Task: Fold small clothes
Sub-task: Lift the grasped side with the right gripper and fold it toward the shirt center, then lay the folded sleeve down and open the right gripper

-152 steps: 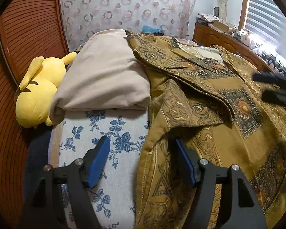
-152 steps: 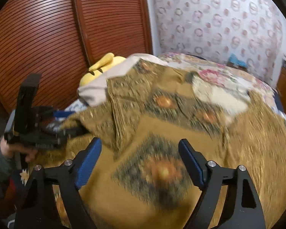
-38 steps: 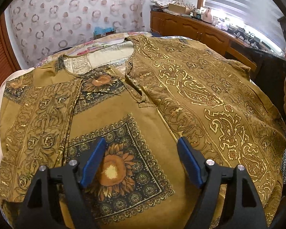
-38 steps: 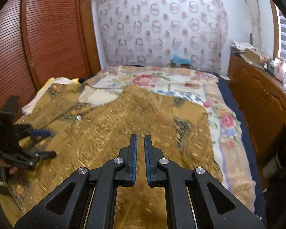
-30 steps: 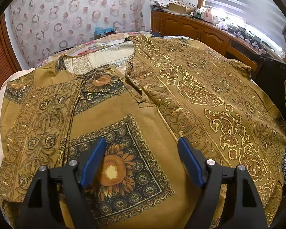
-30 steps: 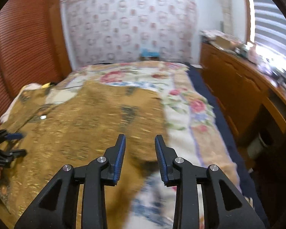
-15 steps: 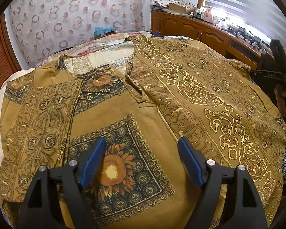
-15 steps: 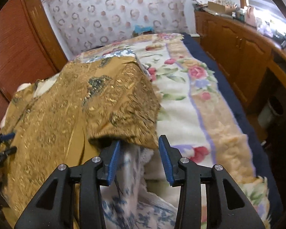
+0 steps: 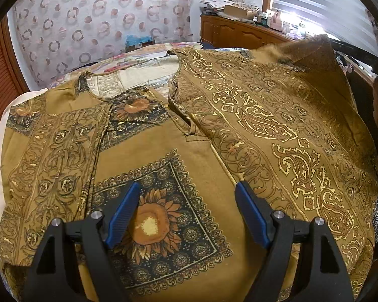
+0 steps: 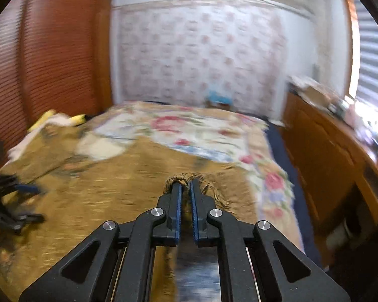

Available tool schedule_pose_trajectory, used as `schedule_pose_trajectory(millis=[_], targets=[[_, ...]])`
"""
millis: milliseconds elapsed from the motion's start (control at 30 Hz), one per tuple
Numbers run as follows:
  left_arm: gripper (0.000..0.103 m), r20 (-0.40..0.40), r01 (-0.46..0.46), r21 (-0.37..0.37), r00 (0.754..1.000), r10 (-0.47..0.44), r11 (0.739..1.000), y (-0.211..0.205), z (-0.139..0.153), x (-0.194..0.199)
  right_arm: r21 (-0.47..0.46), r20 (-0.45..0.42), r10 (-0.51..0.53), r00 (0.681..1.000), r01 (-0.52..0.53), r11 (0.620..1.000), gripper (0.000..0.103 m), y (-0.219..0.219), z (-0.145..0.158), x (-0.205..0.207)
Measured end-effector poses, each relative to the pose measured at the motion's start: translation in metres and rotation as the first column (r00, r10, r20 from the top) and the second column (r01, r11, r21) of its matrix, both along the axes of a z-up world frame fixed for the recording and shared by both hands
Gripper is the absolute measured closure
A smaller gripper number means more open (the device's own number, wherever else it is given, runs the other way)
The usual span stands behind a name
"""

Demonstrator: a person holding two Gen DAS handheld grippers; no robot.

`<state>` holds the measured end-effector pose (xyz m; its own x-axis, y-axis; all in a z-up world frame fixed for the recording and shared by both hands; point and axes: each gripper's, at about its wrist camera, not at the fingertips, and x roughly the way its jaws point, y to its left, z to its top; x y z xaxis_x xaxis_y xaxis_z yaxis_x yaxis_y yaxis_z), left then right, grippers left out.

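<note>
Fabric fills most of both views: a mustard-brown shirt [image 9: 239,115] with gold paisley print lies spread across the bed [image 10: 194,130], its neck opening toward the far wall.

From the left wrist view, the left gripper [image 9: 186,211] hangs low over the front of the shirt with its jaws spread wide, holding nothing; a dark square patch with a sunflower [image 9: 151,224] lies between its blue pads [image 9: 123,209]. At the far right of that view, one corner of the shirt [image 9: 317,58] is raised off the bed, and a hand shows at the frame's edge beside it, though the view is too cropped to make out more.

In the right wrist view, which is blurred, the right gripper [image 10: 185,188] is clenched on a bunched fold of the shirt, cloth puckering around its tips. The left gripper [image 10: 10,201] appears at the left edge, over the shirt.

A flowered blanket [image 10: 179,123] covers the bed beyond the shirt. A yellow plush toy [image 10: 50,118] lies at the bed's left side by the slatted wooden doors [image 10: 50,58]. A wooden counter [image 9: 239,35] with clutter on it runs along the right wall under the window blinds [image 9: 325,7].
</note>
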<state>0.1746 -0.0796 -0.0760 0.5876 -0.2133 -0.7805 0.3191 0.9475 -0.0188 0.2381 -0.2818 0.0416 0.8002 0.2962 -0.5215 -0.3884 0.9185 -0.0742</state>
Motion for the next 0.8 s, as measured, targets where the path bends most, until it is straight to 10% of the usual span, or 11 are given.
schedule_pose_trajectory(millis=[333, 800], targets=[[0.024, 0.0, 0.001, 0.0, 1.0, -0.001, 1.0, 0.0, 0.0, 0.0, -0.096, -0.229, 0.067, 0.971, -0.091, 0.991, 0.077, 0.028, -0.07, -0.024], [0.024, 0.052, -0.015, -0.023, 0.999, 0.016, 1.0, 0.006, 0.01, -0.006, 0.101, -0.312, -0.134, 0.941, 0.173, 0.98, 0.056, -0.042, -0.054, 0.029]])
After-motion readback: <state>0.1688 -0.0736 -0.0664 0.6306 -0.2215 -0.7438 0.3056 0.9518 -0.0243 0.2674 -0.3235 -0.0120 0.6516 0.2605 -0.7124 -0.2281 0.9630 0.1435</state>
